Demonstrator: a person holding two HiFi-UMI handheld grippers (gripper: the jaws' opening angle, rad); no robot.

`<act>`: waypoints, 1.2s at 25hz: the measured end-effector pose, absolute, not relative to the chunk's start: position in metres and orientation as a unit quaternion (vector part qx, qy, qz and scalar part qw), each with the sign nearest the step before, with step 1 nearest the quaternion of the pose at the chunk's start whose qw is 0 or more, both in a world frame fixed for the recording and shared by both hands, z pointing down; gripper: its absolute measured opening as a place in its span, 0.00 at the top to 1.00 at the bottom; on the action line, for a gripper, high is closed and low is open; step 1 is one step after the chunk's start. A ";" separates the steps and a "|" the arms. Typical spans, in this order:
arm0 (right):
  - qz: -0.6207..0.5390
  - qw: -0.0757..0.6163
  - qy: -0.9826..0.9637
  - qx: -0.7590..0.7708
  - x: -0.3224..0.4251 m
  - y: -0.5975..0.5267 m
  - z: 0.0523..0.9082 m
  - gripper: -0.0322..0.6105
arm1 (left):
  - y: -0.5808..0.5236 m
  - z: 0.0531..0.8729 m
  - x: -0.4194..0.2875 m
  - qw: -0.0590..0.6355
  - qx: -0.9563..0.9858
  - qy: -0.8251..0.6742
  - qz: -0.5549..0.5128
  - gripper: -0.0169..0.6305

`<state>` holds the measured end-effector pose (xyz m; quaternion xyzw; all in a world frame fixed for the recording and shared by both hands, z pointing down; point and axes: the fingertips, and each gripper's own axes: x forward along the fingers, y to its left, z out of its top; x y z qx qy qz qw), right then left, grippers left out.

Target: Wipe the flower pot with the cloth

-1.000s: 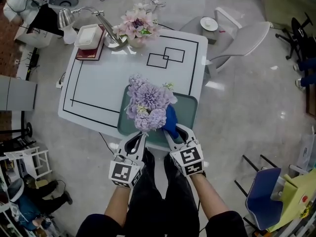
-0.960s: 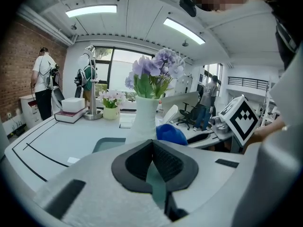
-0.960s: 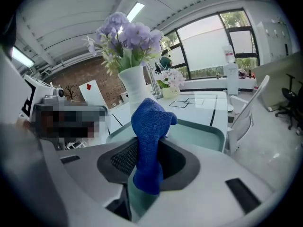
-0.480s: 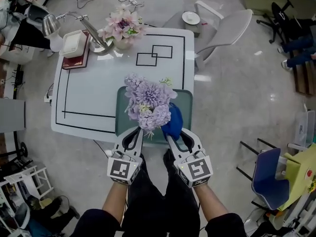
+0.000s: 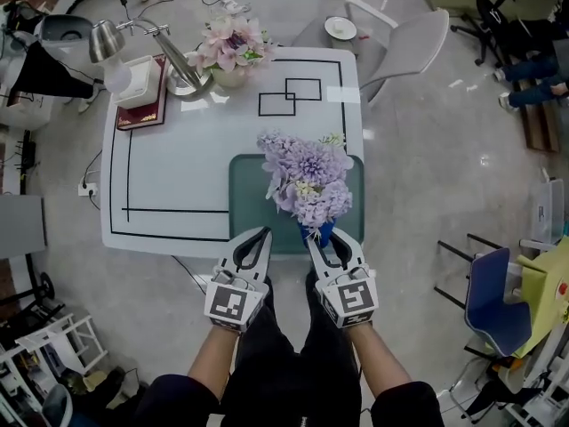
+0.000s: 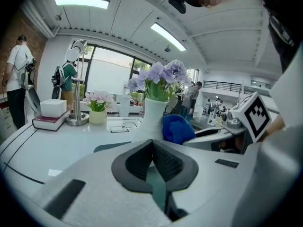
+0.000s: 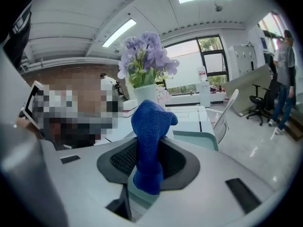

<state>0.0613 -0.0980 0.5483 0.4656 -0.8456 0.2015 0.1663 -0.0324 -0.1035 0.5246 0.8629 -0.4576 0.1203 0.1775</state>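
Bright office-type room w/ grey floor. A white square table w/ black line markings (image 5: 178, 167) carried a teal rectangular mat (image 5: 249, 198) at its near edge. On the mat stood the tall white flower pot (image 6: 154, 111), upright, long axis vertical. Its lilac blooms (image 5: 307, 181) hid it from the head view.

The right gripper (image 5: 327, 241) was clamped on a blue terry cloth (image 7: 149, 131), which stuck up btwn the jaws as a bunched wad. The pot lay straight ahead of that wad. In the left gripper view the cloth sat just beside the pot's lower body, on its right; contact or not, couldn't tell.

The left gripper (image 5: 255, 237) had its jaws together w/ nothing btwn them. The pot was ahead & to its right, near but apart.

Judgement: the right side was nearer & loaded, so the wipe probably needed only a short push forward, then strokes along the pot's wall. A hard shove could tip so tall a pot.
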 end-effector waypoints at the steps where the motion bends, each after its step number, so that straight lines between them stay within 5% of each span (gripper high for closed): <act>1: 0.205 0.174 -0.842 0.468 0.061 -0.097 0.556 0.77 | -0.105 0.523 -0.034 0.180 0.864 -0.457 0.115 0.96; 8: 0.278 0.189 -0.798 0.500 0.058 -0.083 0.582 0.77 | -0.103 0.514 -0.049 0.188 0.870 -0.445 0.098 0.96; 16: 0.193 0.135 -0.806 0.543 0.018 -0.085 0.521 0.77 | -0.105 0.505 -0.079 0.195 0.875 -0.437 0.076 0.96; 30: 0.289 0.191 -0.731 0.588 -0.010 -0.089 0.601 0.77 | -0.095 0.513 -0.146 0.192 0.888 -0.409 0.086 0.96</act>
